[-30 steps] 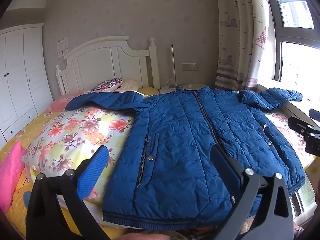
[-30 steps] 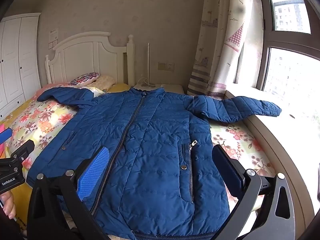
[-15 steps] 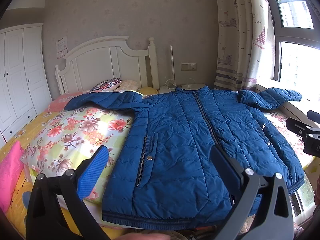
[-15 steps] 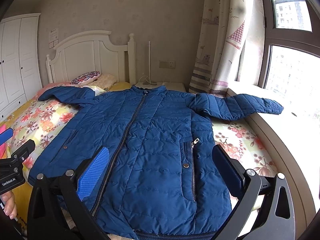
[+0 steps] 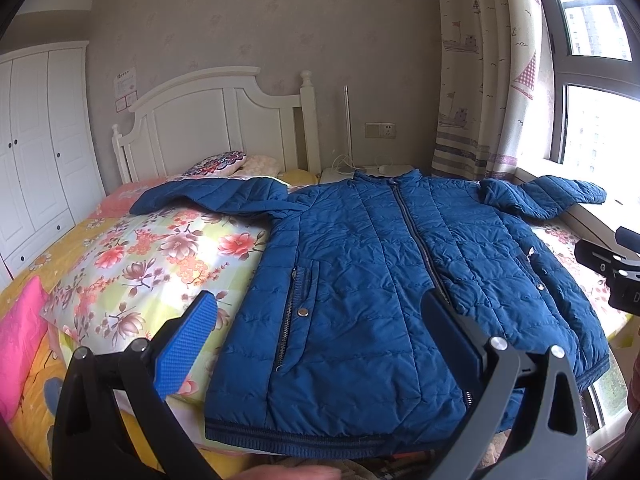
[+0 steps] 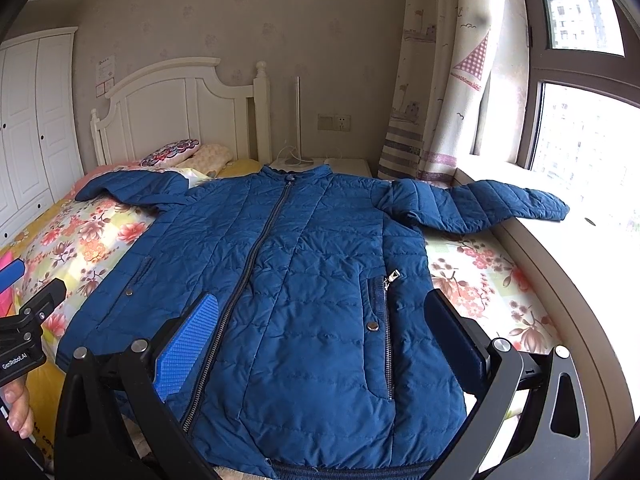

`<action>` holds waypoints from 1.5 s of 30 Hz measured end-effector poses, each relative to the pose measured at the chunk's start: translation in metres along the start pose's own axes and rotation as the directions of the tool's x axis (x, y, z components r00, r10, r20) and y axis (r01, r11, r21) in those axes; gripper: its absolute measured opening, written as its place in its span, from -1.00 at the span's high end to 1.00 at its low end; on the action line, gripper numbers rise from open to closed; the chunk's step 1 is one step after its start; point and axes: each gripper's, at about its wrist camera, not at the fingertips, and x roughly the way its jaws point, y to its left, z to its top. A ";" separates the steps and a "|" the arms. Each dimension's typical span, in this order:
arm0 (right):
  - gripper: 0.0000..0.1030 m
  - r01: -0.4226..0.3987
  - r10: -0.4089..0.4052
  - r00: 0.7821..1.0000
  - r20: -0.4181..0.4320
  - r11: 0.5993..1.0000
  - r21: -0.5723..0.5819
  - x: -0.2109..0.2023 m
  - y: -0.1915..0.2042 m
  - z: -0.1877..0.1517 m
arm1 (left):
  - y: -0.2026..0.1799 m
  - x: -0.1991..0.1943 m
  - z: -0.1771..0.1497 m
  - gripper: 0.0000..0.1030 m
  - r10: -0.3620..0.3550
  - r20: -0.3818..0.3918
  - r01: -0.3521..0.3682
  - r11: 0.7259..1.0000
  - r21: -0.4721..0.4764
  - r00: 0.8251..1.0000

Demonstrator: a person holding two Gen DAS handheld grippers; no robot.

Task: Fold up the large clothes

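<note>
Lying face up ahead of both grippers, a blue quilted jacket [image 5: 380,280] is zipped shut and spread flat over the floral bedspread [image 5: 160,256], sleeves stretched out to either side. The left gripper [image 5: 320,328] hovers above its hem with jaws wide apart, empty. The right gripper [image 6: 320,328] hangs likewise, jaws spread, gripping nothing.

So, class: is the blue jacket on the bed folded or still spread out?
Spread out. The blue jacket lies flat, front up and zipped, on the bed, both sleeves stretched sideways, no part folded over.
</note>
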 end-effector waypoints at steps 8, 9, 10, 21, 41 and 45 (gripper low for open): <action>-0.91 0.008 -0.007 1.000 -0.017 1.000 0.014 0.004 -0.006 0.000 | 0.002 0.001 -0.001 -0.96 0.000 0.001 0.000 1.000 0.000 1.000; -0.91 0.008 -0.008 1.000 -0.018 1.000 0.018 0.004 -0.007 0.000 | 0.002 0.001 -0.001 -0.96 0.000 0.000 0.000 1.000 0.000 1.000; -0.91 0.009 -0.009 1.000 -0.019 1.000 0.021 0.003 -0.008 0.000 | 0.002 0.001 -0.001 -0.96 -0.001 0.001 0.001 1.000 -0.001 1.000; -0.91 0.018 -0.018 1.000 -0.002 1.000 0.023 -0.004 -0.011 0.003 | 0.004 -0.005 -0.004 -0.96 0.007 0.008 -0.007 1.000 -0.001 1.000; -0.91 0.018 -0.018 1.000 -0.004 1.000 0.023 -0.004 -0.012 0.002 | 0.002 -0.001 -0.004 -0.96 0.006 -0.019 -0.006 1.000 -0.004 1.000; -0.91 0.014 -0.014 1.000 -0.007 1.000 0.012 -0.004 -0.008 0.002 | -0.001 0.000 -0.004 -0.96 0.003 -0.020 -0.003 1.000 0.009 1.000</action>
